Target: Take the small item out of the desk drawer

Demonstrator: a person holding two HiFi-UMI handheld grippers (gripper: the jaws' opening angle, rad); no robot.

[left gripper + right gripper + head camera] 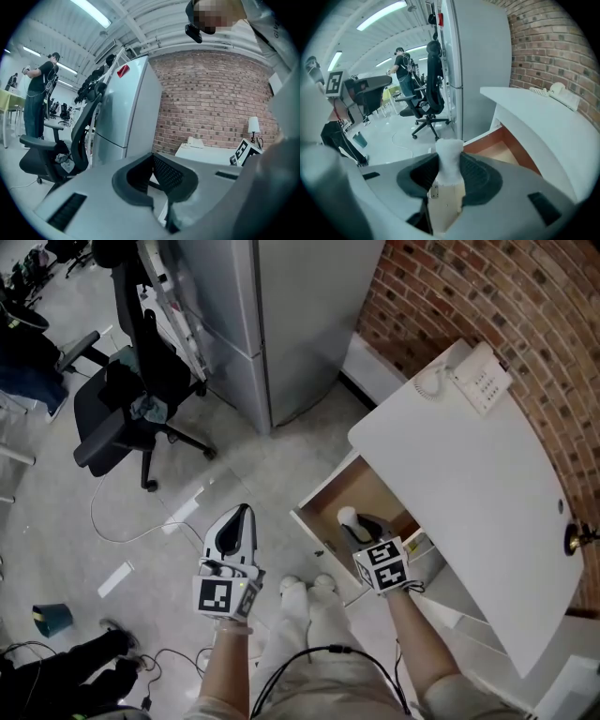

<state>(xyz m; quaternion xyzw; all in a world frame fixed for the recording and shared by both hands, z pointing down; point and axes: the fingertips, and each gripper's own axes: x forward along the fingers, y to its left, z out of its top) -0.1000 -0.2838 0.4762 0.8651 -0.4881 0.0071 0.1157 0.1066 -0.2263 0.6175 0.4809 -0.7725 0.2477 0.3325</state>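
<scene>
The desk drawer (317, 521) stands pulled out under the white desk (469, 493), its wooden bottom showing. My right gripper (354, 525) hangs over the drawer, shut on the small white item (347, 517). In the right gripper view the item (449, 157) stands upright between the two dark pads, its narrow rounded top poking out past them, with the drawer (506, 145) behind it. My left gripper (242, 514) is held over the floor left of the drawer. Its jaws are together with nothing between them, as the left gripper view (152, 177) also shows.
A white telephone (475, 379) sits at the desk's far end by the brick wall (525, 315). A tall grey cabinet (272, 315) and a black office chair (127, 399) stand beyond the drawer. A cable and a teal cup (52, 618) lie on the floor.
</scene>
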